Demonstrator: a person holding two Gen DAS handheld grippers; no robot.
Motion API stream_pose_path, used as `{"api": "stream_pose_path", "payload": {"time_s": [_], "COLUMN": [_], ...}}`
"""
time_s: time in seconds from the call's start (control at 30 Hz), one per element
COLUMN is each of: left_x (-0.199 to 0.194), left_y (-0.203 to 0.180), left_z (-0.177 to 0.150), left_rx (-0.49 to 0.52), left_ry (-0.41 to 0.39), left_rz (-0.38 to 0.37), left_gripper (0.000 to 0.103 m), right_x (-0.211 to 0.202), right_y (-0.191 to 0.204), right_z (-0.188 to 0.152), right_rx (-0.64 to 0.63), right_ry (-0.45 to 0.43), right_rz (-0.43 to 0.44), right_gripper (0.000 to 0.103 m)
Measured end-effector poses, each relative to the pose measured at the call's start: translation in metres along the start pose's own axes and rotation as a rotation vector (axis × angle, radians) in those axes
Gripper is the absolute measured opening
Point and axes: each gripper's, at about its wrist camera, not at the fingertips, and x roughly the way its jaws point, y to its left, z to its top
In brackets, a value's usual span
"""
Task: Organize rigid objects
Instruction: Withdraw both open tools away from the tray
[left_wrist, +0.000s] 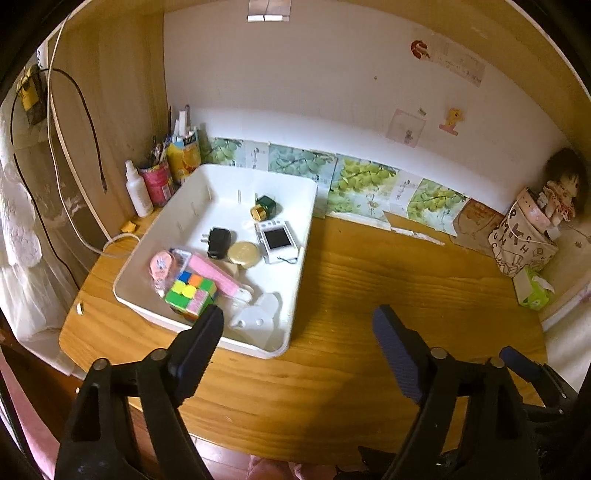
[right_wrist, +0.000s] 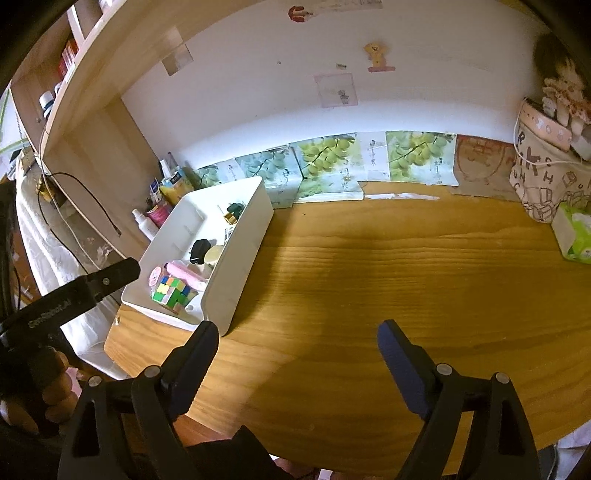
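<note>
White plastic bin (left_wrist: 168, 236) at the left end of the wooden desk (left_wrist: 388, 280), its far short wall near the back-left corner, its near short wall close to the front edge. Inside, at the near end: a Rubik's cube (left_wrist: 190, 293) with bright green, yellow, orange and pink faces, tilted on one edge; a round pink item in clear wrapping (left_wrist: 160, 264) just to its left; a long pink bar (left_wrist: 216, 275) lying slantwise just behind the cube; a white plastic piece (left_wrist: 255, 314) against the near-right corner. Mid-bin: a black plug adapter (left_wrist: 218, 242), a round gold-lidded tin (left_wrist: 243, 253) touching it on the right, and a small white gadget with a dark screen (left_wrist: 276, 240) next to the right wall. Farther back, apart from these: a dark green bottle with a gold cap (left_wrist: 263, 206), lying on its side.

Outside the bin, in the back-left corner: a white spray bottle (left_wrist: 137, 190), a red can stuffed with pens (left_wrist: 157, 181), a yellow carton (left_wrist: 184, 153). At the right end of the desk: a printed cloth pouch (left_wrist: 519, 240) with a doll (left_wrist: 563, 184) above it, and a green tissue pack (left_wrist: 532, 291).

Left gripper (left_wrist: 297, 319) wide open, nothing between the jaws, hovering over the front edge beside the bin's near-right corner. Right gripper (right_wrist: 297, 334) likewise wide open and empty, over bare desk right of the bin.
</note>
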Motion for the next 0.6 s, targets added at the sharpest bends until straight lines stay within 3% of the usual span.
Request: {"api": "stream_pose_path", "payload": {"time_s": [0.07, 0.2, 0.37, 0.6], "left_x": [-0.001, -0.004, -0.011, -0.023], "left_y": [0.007, 0.018, 0.023, 0.039], "left_z": [0.003, 0.005, 0.002, 0.003], "left_rx": [0.021, 0.052, 0.133, 0.161], "left_ry": [-0.004, -0.029, -0.063, -0.133], "left_rz": [-0.006, -0.023, -0.040, -0.049], "left_gripper": [0.094, 0.101, 0.102, 0.102], "right_x": [0.001, 0.004, 0.002, -0.008], "right_y": [0.010, 0.031, 0.054, 0.083], "right_z": [-0.002, -0.006, -0.008, -0.012], "right_rx": [0.005, 0.012, 0.014, -0.005], "right_ry": [-0.005, -0.025, -0.073, -0.156], "right_rz": [-0.021, -0.058, -0.103, -0.163], "right_gripper": [0.099, 0.100, 0.102, 0.102]}}
